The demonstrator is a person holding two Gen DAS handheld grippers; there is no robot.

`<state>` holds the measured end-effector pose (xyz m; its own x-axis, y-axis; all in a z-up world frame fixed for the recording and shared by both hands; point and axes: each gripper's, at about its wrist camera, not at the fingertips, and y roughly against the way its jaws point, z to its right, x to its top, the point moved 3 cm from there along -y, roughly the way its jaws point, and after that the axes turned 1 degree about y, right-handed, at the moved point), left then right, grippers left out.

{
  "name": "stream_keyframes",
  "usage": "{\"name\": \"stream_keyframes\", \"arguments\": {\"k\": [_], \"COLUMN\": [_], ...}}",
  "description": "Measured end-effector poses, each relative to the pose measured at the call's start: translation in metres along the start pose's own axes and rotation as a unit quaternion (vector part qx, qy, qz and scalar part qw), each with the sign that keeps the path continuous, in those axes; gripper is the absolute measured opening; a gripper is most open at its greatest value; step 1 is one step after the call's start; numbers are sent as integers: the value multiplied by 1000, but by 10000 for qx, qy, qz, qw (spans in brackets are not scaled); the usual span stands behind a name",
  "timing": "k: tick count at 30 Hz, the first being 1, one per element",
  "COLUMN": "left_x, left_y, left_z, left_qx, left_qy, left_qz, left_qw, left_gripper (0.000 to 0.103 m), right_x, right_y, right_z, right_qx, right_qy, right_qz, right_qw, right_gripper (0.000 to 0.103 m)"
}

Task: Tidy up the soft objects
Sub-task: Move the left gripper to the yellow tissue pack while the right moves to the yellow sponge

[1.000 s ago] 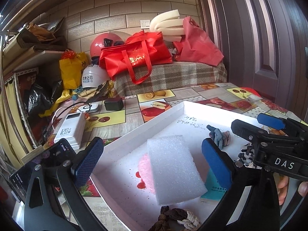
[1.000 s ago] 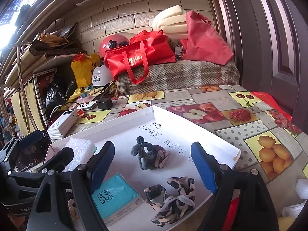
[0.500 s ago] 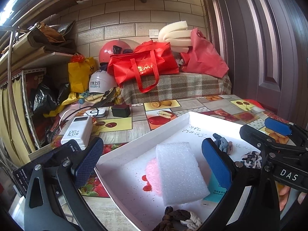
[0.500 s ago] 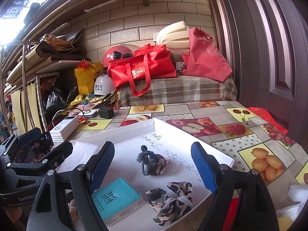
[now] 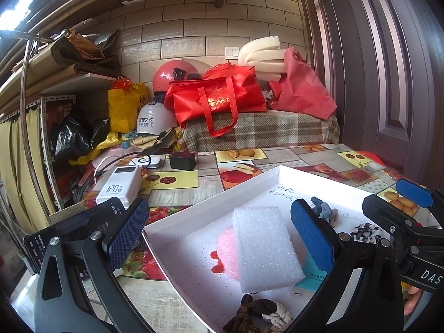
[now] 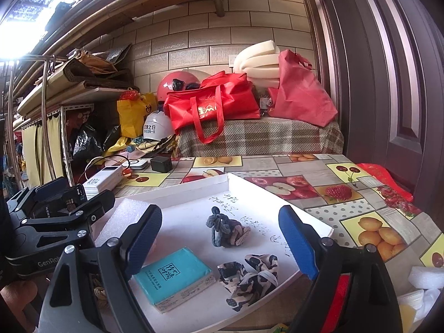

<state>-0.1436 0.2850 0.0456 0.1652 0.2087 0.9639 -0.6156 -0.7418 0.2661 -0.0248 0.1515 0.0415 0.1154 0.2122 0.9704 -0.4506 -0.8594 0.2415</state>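
White tray [image 6: 319, 226] on the fruit-print table [image 6: 333, 194] holds the soft stuff: foam block [image 5: 263, 247] at left over a pink sponge [image 5: 226, 245], teal tissue pack [image 6: 174, 279] near centre, grey rope knot [image 6: 224, 230] in the middle, leopard scrunchie [image 6: 251, 276] near right, brown-and-white rope knot [image 5: 258, 315] at the near left edge. Left gripper [image 5: 222, 238] hovers above the tray's left part, jaws wide apart, nothing held; foam block sits between its pads in view but not touched. Right gripper [image 6: 222, 244] likewise wide open and empty, above the tray's near edge, grey knot framed between the pads but lower and farther. Looks mostly done, since five or six soft items are already in the tray and both tools are empty. Possibly left: white foam bits [image 6: 424, 280] on the table at near right, outside the tray; can't tell if they count. Items lie loose, not lined up, so some tidying may remain. Outward: power bank [image 5: 119, 187], black charger [image 5: 183, 160] and a phone [image 5: 75, 227] at left, red bag [image 5: 219, 97] and helmets on the far bench [image 5: 263, 127].
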Motion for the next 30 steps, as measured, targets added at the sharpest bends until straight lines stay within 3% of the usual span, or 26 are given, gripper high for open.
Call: {"name": "stream_keyframes", "arguments": {"k": [9,14,24,27,30], "left_x": [-4,-9,-20,-24,-31], "left_y": [14,29,67,74,79], "left_z": [4,8,64,87,116], "left_qx": [-167,-305,-1324,-1740,-2228], "left_qy": [68,98,-596,-797,-1034], "left_qz": [16,34,-47,-214,-572], "left_qw": [9998,9995,9894,9813,9677], "left_gripper": [103,103,103,103,103], "right_x": [-10,-18,-31,-35,-39], "right_y": [26,56,111,123,134], "right_z": [4,28,148,184,216], "right_qx": [435,518,-562,-917,-1223], "right_qy": [52,-69,-948,-1333,-1562], "right_qz": [-116,-121,-151,-186,-269], "right_qw": [9990,9986,9938,9867,9798], "right_gripper": [87,87,87,87,87]}}
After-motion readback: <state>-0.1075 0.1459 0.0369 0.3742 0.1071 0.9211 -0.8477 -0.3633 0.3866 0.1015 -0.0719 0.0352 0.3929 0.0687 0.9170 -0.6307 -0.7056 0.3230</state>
